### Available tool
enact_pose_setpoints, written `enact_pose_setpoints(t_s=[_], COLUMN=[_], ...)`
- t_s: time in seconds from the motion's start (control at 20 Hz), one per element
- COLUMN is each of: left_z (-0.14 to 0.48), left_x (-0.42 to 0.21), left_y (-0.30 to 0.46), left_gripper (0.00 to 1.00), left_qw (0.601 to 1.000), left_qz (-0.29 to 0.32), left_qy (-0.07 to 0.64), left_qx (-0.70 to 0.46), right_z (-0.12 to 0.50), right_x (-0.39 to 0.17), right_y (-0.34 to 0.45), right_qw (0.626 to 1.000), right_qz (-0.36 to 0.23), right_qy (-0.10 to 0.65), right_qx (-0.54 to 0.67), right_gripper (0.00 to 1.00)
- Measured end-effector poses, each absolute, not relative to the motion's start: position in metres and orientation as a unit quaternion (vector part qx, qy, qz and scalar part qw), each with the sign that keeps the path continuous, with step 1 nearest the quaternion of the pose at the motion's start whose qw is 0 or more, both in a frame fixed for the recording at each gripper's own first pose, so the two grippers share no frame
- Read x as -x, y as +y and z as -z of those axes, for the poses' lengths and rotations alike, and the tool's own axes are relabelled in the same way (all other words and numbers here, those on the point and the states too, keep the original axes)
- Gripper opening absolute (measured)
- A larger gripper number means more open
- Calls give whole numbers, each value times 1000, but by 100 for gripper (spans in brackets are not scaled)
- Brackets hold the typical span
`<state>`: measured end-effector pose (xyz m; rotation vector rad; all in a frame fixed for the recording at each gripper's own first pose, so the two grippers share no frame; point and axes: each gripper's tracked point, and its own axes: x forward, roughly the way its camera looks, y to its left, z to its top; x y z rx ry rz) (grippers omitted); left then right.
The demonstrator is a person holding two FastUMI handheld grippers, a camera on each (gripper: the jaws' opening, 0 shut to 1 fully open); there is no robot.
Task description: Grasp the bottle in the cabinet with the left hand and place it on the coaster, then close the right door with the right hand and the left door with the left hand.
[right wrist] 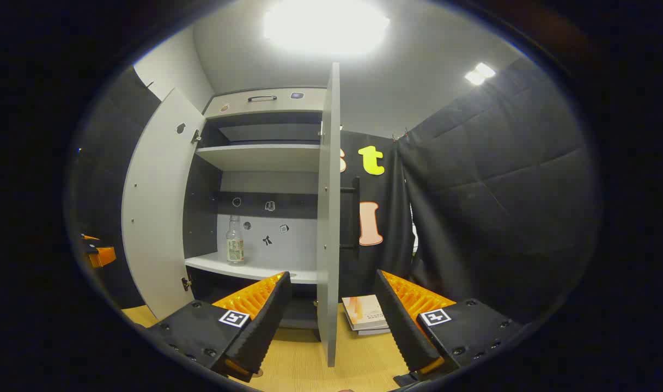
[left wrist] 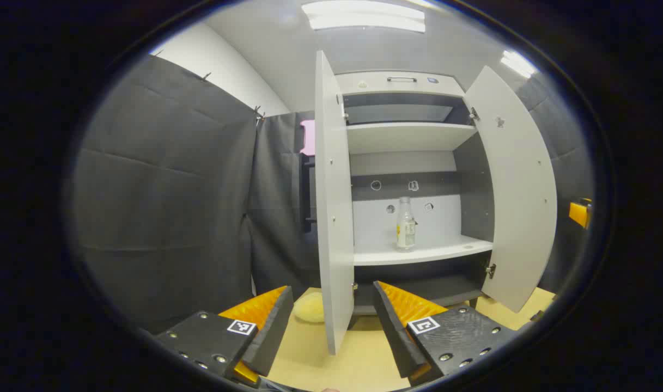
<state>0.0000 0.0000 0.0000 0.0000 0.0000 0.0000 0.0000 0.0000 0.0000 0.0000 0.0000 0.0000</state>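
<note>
The clear bottle [left wrist: 405, 224] stands upright on the cabinet's lower shelf [left wrist: 424, 253], both doors swung wide, well beyond the left gripper [left wrist: 331, 321], whose fingers are spread wide and hold nothing. The right gripper [right wrist: 331, 321] is likewise wide open and empty. The bottle looks light, stiff and smooth, probably slippery and easily tipped, so I'd grip across the labelled body.

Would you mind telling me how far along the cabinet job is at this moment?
Nothing looks done yet. The bottle stands upright on the cabinet's lower shelf, and both doors, left door and right door, hang wide open. In hand: the left gripper faces the cabinet with jaws open, well short of the bottle; the right gripper is open too. Left: grasp the bottle, set it on the coaster, then close the right door, then the left.
</note>
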Motion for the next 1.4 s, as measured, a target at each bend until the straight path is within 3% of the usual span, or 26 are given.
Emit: enact_pose_setpoints(t_s=[0.8, 1.4], left_z=[-7, -35], left_x=[13, -14], left_y=[-13, -73], left_gripper=[85, 87], left_qw=[1000, 1000], left_qz=[-11, 3], left_qy=[-8, -16], left_qx=[-4, 3], right_z=[11, 38], right_x=[-11, -16], right_y=[-17, -44], right_qw=[1000, 999], right_qz=[-13, -42], right_qy=[11, 23], right_qx=[-4, -10], right_gripper=[98, 98])
